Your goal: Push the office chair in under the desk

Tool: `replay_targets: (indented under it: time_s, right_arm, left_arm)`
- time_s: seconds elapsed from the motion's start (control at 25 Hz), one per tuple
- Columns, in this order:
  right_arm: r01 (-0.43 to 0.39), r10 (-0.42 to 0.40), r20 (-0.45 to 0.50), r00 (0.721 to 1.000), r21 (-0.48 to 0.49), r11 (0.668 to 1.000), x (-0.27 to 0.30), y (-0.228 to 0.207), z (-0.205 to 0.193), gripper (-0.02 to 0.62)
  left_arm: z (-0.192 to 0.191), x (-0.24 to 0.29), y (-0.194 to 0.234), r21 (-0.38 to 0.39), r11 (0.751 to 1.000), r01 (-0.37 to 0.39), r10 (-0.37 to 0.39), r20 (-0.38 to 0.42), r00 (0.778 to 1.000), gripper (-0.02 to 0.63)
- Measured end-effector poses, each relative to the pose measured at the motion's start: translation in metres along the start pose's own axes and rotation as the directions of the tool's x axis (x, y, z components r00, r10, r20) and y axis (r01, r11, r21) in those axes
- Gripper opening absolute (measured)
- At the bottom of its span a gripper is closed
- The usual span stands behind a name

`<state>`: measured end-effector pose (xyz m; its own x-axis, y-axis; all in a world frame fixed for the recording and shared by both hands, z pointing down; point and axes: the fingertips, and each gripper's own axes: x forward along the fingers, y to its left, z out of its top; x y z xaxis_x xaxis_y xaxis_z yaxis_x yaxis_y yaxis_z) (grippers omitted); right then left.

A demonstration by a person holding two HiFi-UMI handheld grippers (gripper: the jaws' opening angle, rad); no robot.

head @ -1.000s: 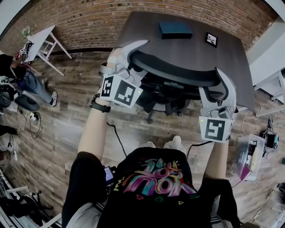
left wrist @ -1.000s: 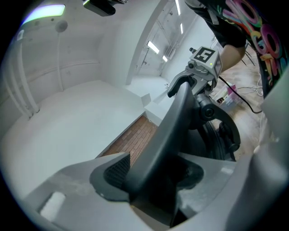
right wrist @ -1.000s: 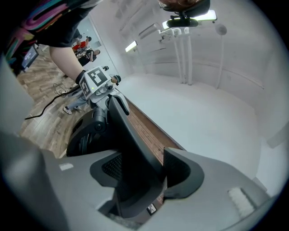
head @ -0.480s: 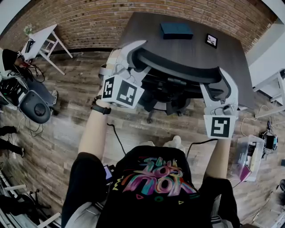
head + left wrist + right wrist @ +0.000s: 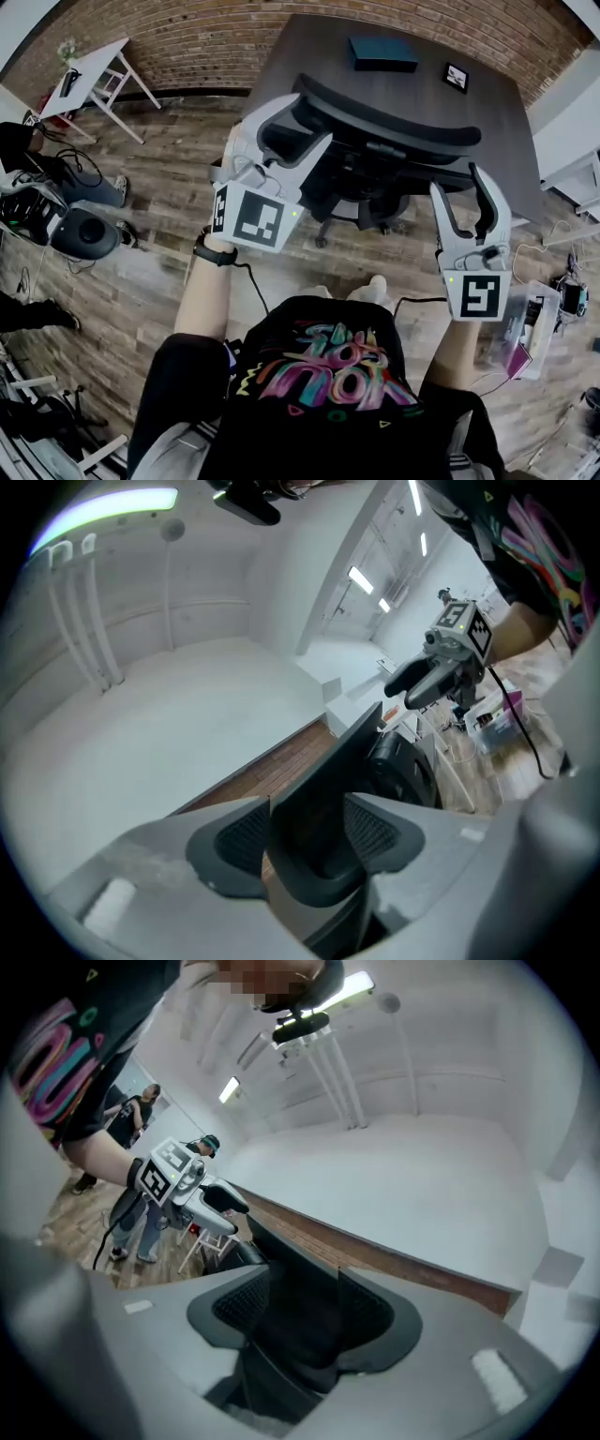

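The black office chair's curved backrest stands at the front edge of the dark desk, its wheeled base partly beneath. My left gripper straddles the backrest's left end; in the left gripper view the backrest edge fills the gap and both pads touch it. My right gripper is at the backrest's right end. Its jaws are closing, and in the right gripper view the dark backrest sits tight between the pads.
A dark box and a small framed picture lie on the desk. A white table stands back left, a seated person with gear at left, and a plastic bin at right. A brick wall runs behind.
The backrest has moved away from me toward the desk, and both grippers have gone with it. The right gripper now sits lower in the head view, nearer my body.
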<state>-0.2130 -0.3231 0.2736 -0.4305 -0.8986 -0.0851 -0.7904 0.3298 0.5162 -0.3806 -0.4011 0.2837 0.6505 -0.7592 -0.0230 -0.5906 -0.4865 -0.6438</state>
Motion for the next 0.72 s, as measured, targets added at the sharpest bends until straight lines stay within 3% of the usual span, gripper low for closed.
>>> replay_targets:
  time_s: [0.24, 0.4, 0.56, 0.72]
  right_arm:
    - [-0.01, 0.012, -0.007, 1.0, 0.145, 0.989, -0.015, 0.025, -0.024, 0.19]
    - [-0.025, 0.03, -0.017, 0.999, 0.243, 0.97, -0.022, 0.043, -0.037, 0.167]
    - [-0.033, 0.043, -0.026, 0.999, 0.321, 0.946, -0.027, 0.057, -0.049, 0.135]
    - [-0.028, 0.044, -0.034, 0.998, 0.385, 0.922, -0.034, 0.065, -0.061, 0.103]
  left_arm:
    - [-0.015, -0.022, -0.028, -0.21, 0.978, -0.005, 0.004, -0.002, 1.0, 0.238]
    - [-0.031, -0.034, -0.053, -0.337, 0.941, 0.008, -0.019, -0.029, 0.999, 0.219]
    - [-0.043, -0.045, -0.072, -0.466, 0.885, 0.015, -0.03, -0.024, 0.999, 0.188]
    - [-0.052, -0.049, -0.091, -0.523, 0.852, 0.018, -0.047, -0.041, 0.998, 0.114]
